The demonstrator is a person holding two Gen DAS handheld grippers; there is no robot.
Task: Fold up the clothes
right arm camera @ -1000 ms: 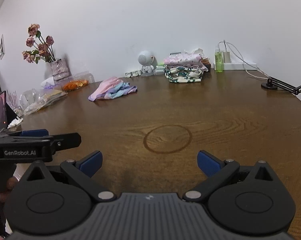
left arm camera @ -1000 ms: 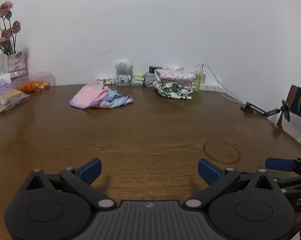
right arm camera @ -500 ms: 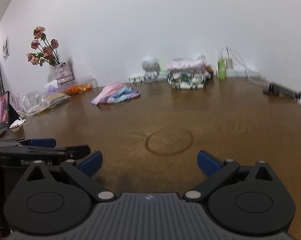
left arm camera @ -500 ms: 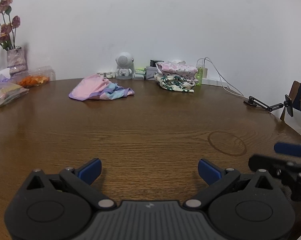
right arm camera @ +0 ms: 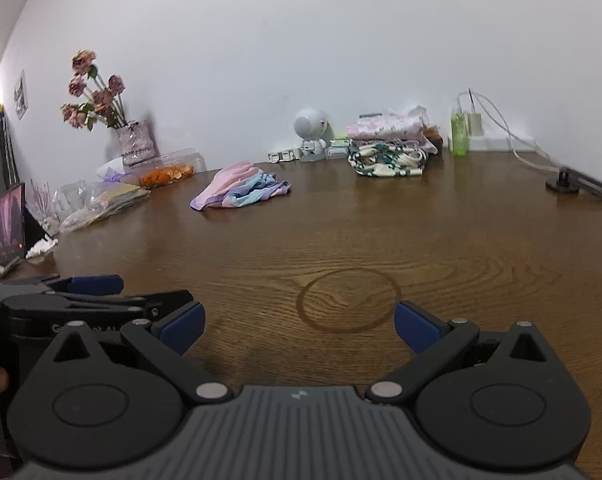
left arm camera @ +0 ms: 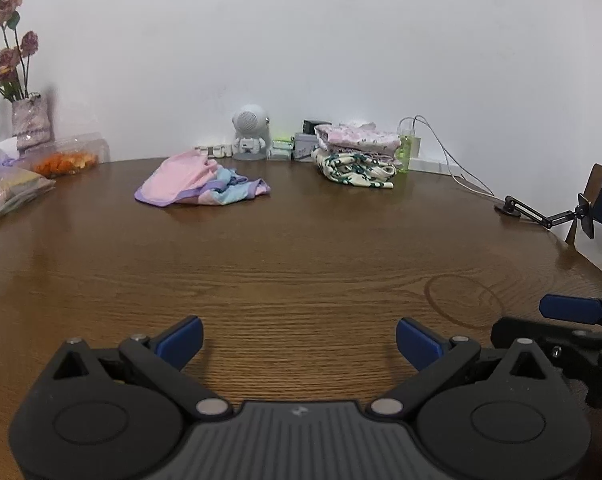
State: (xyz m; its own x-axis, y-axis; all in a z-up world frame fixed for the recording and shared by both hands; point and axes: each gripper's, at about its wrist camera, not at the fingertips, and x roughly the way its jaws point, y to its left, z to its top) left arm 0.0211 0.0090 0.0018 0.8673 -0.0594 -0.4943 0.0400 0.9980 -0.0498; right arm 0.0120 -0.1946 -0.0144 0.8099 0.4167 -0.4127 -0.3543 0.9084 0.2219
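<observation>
Both the left gripper (left arm camera: 299, 340) and right gripper (right arm camera: 297, 326) spread wide, holding nothing, over bare brown wooden table (left arm camera: 301, 248); far beyond the fingertips, left of centre, the crumpled pink-and-blue garment (left arm camera: 199, 179) waits unfolded, while a folded stack of clothes (left arm camera: 357, 156) sits done by the white wall (left arm camera: 301, 40)

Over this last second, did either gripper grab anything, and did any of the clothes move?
Nothing was taken hold of: the left gripper and right gripper stayed open and empty over the table. Only the views shifted slightly as both were carried; in the left wrist view the right gripper drifted a little. The pink and blue garment and the folded stack lay where they were.
</observation>
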